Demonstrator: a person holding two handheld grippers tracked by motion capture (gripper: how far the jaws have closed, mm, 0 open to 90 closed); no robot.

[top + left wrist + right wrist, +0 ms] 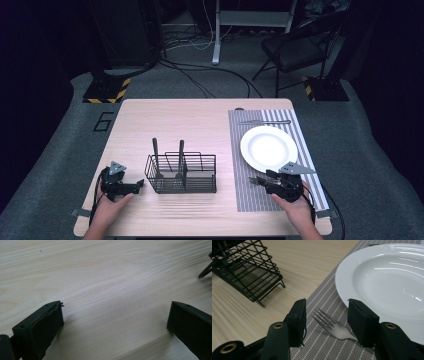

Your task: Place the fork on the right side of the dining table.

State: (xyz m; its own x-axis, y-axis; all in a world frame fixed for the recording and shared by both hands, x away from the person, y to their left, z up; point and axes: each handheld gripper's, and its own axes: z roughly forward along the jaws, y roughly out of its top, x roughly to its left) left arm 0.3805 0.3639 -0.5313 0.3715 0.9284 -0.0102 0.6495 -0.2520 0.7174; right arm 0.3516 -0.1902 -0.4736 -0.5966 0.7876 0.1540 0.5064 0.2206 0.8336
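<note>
My right tool [325, 315] stands open over the fork [332, 325] on the mat [322, 345], just beside the plate [387, 277]. Closing crookedly could skid the fork under the rim.

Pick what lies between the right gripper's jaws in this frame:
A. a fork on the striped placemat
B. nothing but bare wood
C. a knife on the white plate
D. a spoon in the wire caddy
A: the right gripper view shows the fork flat on the striped placemat, between the right gripper's open jaws, beside the white plate.
</note>
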